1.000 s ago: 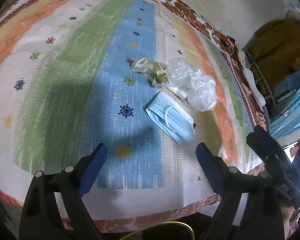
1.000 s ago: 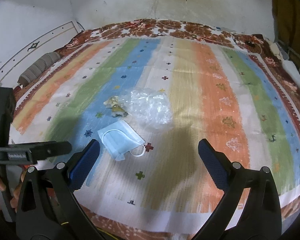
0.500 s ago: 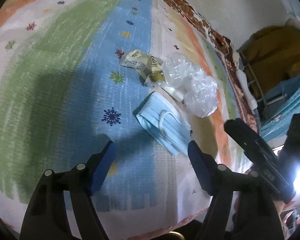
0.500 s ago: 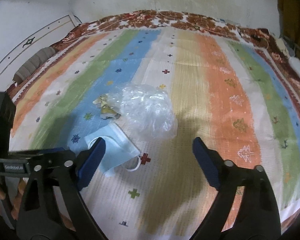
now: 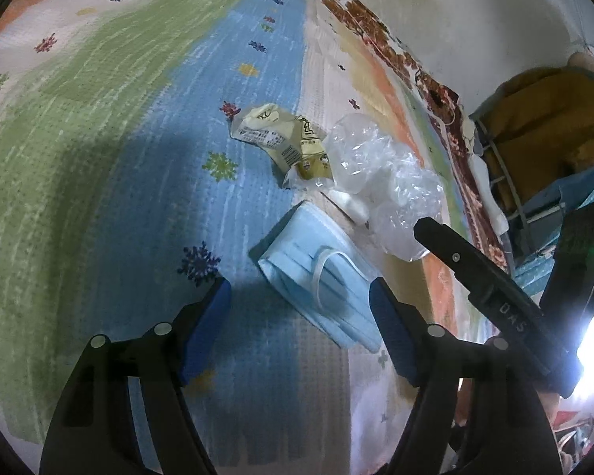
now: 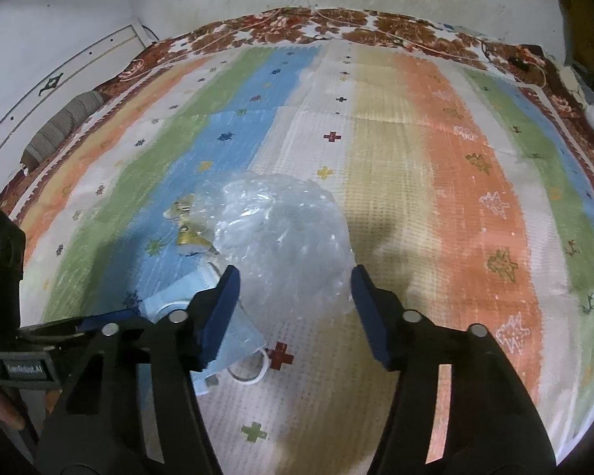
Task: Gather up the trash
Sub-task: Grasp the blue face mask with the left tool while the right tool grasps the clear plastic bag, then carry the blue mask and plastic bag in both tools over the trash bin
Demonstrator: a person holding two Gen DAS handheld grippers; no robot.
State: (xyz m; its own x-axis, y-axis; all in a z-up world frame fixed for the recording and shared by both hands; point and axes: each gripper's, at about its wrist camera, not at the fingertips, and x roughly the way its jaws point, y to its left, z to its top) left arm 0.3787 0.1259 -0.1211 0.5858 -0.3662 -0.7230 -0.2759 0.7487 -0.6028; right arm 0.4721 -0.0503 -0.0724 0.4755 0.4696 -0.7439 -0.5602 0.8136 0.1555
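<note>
While both tongs have just been closing, neither presses anything yet. The left tongs point(image 5: 299, 304) hang open over the blue face mask point(image 5: 320, 281) on the striped rug point(image 5: 99, 158). The right tongs point(image 6: 295, 301) stand open around the clear plastic bag point(image 6: 281, 233), beside a crumpled yellow wrapper point(image 6: 186, 233).
</note>
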